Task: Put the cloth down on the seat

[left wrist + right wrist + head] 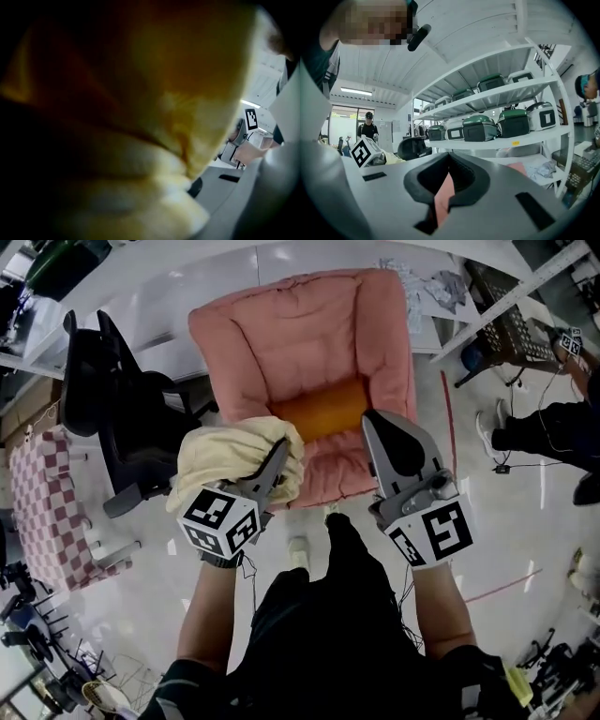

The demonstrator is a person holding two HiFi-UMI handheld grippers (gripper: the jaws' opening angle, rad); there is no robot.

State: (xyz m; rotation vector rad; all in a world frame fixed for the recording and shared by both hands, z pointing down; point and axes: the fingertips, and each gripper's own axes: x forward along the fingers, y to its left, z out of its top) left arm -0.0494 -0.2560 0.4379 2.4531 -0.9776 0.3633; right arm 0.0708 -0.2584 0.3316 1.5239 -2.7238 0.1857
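**Workshop floor with pink armchair: cloth clamped in left gripper**

Glossy white flooring surrounds the armchair, which stands directly ahead of the person. An orange cushion lies across the back of the seat. A black office chair stands just to the left of the armchair, and a pink-and-white checkered item sits further left.

Left gripper: the jaws are clamped on the cream-yellow cloth. The cloth is bunched into a loose ball around the jaws and hides their tips. In the head view the bundle overlaps the front left corner of the armchair seat. Whether it touches the seat cannot be determined. In the left gripper view, the cloth fills nearly the whole field at close range.

Right gripper: the jaws are pressed together with nothing between them. It is level with the left gripper, over the front right part of the seat. In the right gripper view, the black pads meet, and only a narrow pink strip shows through the gap. Beyond the right gripper, a white shelf rack carries green-and-white cases.
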